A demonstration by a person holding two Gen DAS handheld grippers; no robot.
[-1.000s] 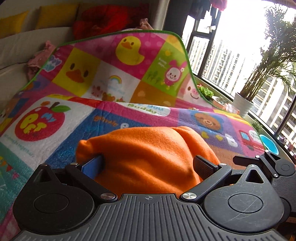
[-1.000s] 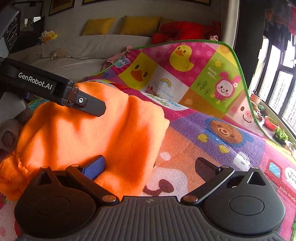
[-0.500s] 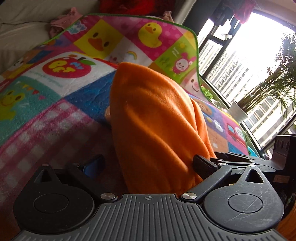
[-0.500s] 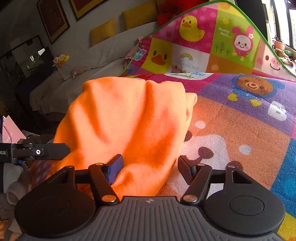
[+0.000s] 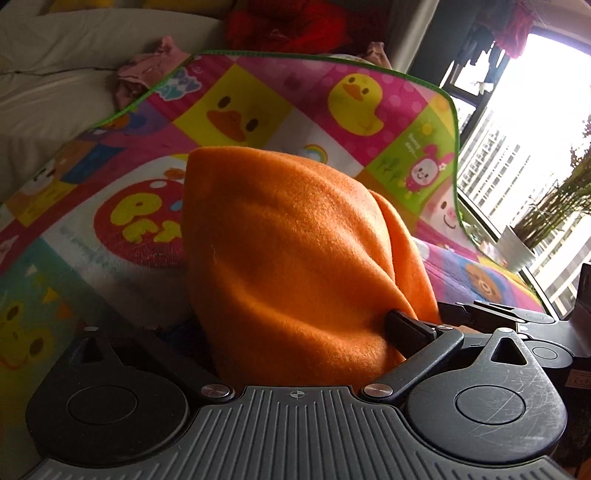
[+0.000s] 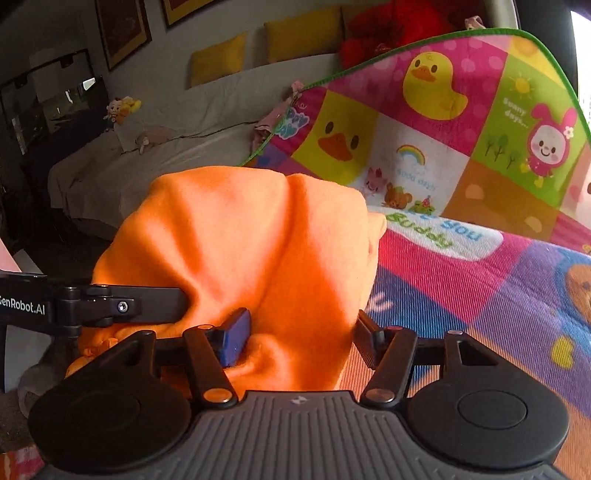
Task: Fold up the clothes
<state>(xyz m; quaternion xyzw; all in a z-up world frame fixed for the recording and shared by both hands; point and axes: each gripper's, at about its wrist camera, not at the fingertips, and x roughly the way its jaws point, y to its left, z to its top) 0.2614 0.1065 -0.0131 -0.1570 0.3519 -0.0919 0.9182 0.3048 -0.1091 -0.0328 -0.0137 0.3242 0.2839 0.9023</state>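
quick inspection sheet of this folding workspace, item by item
surface: colourful cartoon-print play mat, its far edge curled upward.
job's things: orange fleece garment, bunched and lifted off the mat.
clutter: pink crumpled cloth by the mat's far edge; red plush heap.
grippers: left hand-held gripper with fleece filling its jaws, left finger hidden; right hand-held gripper has just been closing, both pads pressing on a fold of fleece.
cables: nothing seen.
surroundings: pale covered sofa with yellow cushions; bright window; potted plant.
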